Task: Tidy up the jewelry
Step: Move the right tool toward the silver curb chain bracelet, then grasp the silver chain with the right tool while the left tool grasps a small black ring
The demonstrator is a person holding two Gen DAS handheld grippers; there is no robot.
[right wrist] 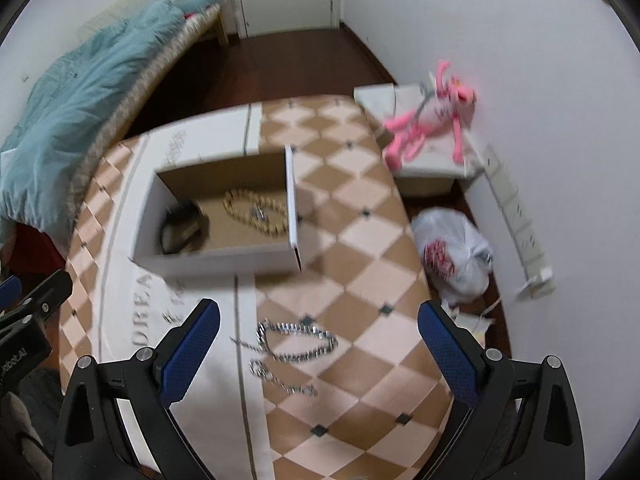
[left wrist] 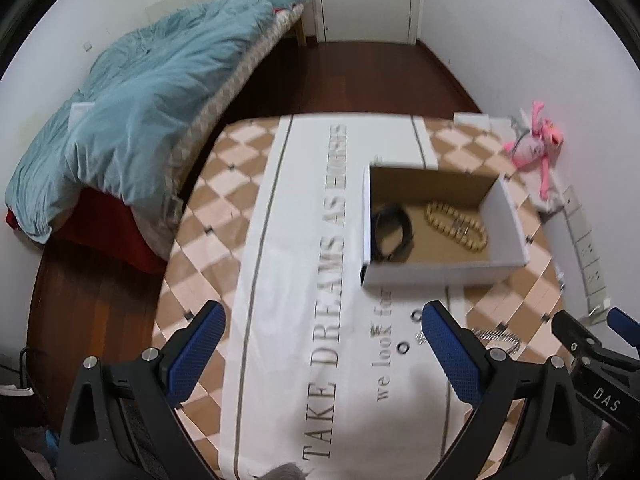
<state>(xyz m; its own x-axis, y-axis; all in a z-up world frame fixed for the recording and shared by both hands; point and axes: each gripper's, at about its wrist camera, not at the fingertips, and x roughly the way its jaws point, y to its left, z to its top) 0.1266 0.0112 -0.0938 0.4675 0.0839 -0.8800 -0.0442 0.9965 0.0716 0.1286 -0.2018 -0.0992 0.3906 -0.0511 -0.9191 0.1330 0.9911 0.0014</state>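
Note:
An open white cardboard box [left wrist: 440,272] [right wrist: 224,258] stands on the checkered table. Inside lie a black band [left wrist: 394,232] [right wrist: 182,228] and a beige bead bracelet [left wrist: 456,222] [right wrist: 256,212]. A silver chain [right wrist: 298,338] [left wrist: 498,336] lies loose on the table in front of the box, with a second silver piece [right wrist: 280,380] nearer me. Two small black rings [left wrist: 402,347] lie on the white cloth. My left gripper [left wrist: 324,352] is open and empty above the cloth. My right gripper [right wrist: 320,344] is open and empty, just above the silver chain.
A white cloth runner with grey lettering [left wrist: 320,280] covers the table's middle. A pink plush toy [right wrist: 432,120] lies on a white box at the right. A plastic bag [right wrist: 456,256] sits on the floor by the wall. A bed with a blue quilt [left wrist: 132,120] stands left.

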